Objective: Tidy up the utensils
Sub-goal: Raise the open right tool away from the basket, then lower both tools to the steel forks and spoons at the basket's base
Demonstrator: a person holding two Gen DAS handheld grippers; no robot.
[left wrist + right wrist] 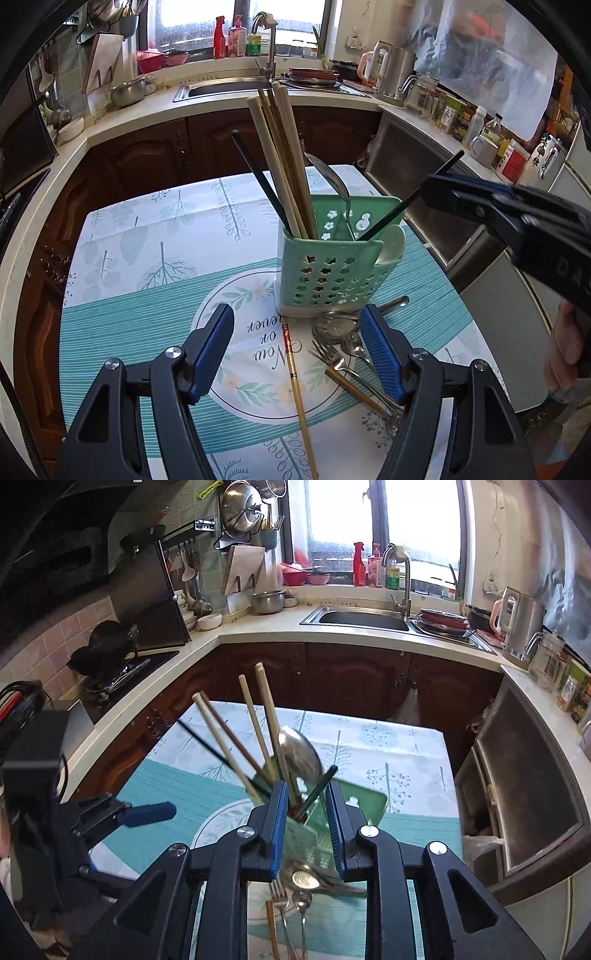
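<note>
Black chopstick going into the green caddy, rest of the pile waiting

Right gripper (306, 823) is over the green caddy (332, 273) w/ a black chopstick (402, 206) running between its fingers, tip already down in the right compartment next to the white spoon (391, 243). Jaws look parted in the right wrist view, so I can't tell if it's actually pinching the stick or has let go, prob mid-drop imo. Left gripper (295, 350) is spread wide, holding nothing, hovering low over the surface (147, 325) just in front of the caddy. Leftovers lie there: a wooden chopstick (299, 391) between its fingers, plus a fork (328, 356), small spoon (352, 345) and a ladle (334, 326) by the right finger. Next move prob needs the stick released cleanly, then a pinch on the flat wooden one, which is thin and awkward to grab.
</note>
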